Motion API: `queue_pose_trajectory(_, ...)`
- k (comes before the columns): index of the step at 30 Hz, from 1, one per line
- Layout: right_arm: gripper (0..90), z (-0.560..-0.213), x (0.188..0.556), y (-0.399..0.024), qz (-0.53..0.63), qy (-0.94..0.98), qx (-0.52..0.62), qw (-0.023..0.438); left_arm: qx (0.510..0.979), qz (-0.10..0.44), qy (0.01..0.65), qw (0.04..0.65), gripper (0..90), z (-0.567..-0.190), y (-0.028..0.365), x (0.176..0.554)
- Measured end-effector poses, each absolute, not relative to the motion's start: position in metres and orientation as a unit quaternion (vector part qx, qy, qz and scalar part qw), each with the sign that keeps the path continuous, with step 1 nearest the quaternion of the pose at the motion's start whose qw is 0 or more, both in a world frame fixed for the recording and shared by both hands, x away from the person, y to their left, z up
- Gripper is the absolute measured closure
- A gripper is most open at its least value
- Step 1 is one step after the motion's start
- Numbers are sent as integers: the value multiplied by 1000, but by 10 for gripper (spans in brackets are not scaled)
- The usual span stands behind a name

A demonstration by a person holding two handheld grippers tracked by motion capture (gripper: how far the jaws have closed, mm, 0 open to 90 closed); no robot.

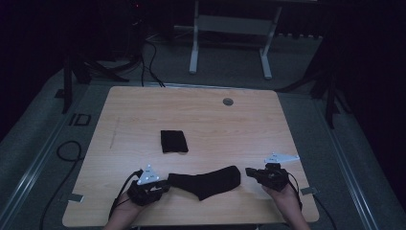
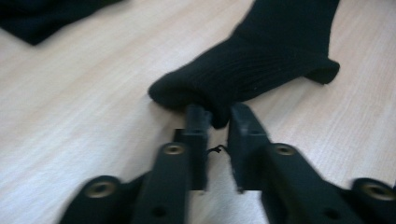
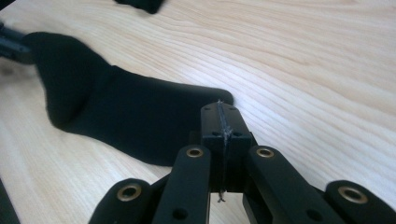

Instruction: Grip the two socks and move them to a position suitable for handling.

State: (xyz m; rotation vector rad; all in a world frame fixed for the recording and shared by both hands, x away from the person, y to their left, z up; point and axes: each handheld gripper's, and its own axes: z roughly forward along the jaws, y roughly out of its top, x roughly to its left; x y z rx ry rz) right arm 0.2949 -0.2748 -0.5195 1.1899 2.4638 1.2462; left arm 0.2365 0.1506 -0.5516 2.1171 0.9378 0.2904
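The light wooden rectangular table (image 1: 143, 110) is occupying the centre of the high view, its front edge at the bottom of the frame. A long black ribbed knit sock (image 1: 207, 181) is lying flat across the lower middle of that view, bent at the heel. A smaller folded black fabric square (image 1: 174, 141) is resting above it, near the centre and well apart.

The left gripper (image 2: 218, 116), at the lower left of the high view, is meeting the sock's end; its jaws are standing slightly apart with a fold of knit between them, and whether the pads are pressing on it I cannot tell. The right gripper (image 3: 219, 116), at the lower right, is sitting with its jaws fully together, tips just beside the sock's other end, gripping no fabric.

Judgement: the left hold is looking shallow, so the sock is likely to slip free on any pull. The right jaws, being together, are risking pushing and bunching the fabric instead of taking it.
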Motion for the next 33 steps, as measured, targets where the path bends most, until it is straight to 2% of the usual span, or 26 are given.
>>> queue_pose_trajectory(2, 897, -517, 295, -268, 416, 822, 382, 70, 829, 120, 371, 400, 679, -549, 155, 234)
queue_pose_trajectory(5, 897, -516, 298, -259, 414, 829, 369, 71, 826, 132, 374, 401, 672, -543, 160, 231)
queue_pose_trajectory(6, 897, -516, 299, -256, 410, 832, 367, 73, 824, 133, 370, 408, 689, -541, 162, 230)
queue_pose_trajectory(10, 899, -521, 304, -243, 398, 844, 353, 67, 821, 131, 356, 426, 889, -535, 159, 231)
queue_pose_trajectory(11, 898, -523, 305, -240, 395, 848, 348, 67, 821, 131, 356, 426, 899, -535, 159, 231)
queue_pose_trajectory(18, 898, -534, 311, -228, 370, 861, 341, 70, 842, 115, 330, 410, 900, -546, 127, 252)
queue_pose_trajectory(26, 898, -556, 311, -234, 349, 866, 352, 63, 858, 106, 332, 377, 900, -564, 119, 263)
queue_pose_trajectory(33, 898, -557, 296, -242, 353, 867, 347, 55, 860, 97, 329, 377, 900, -566, 120, 261)
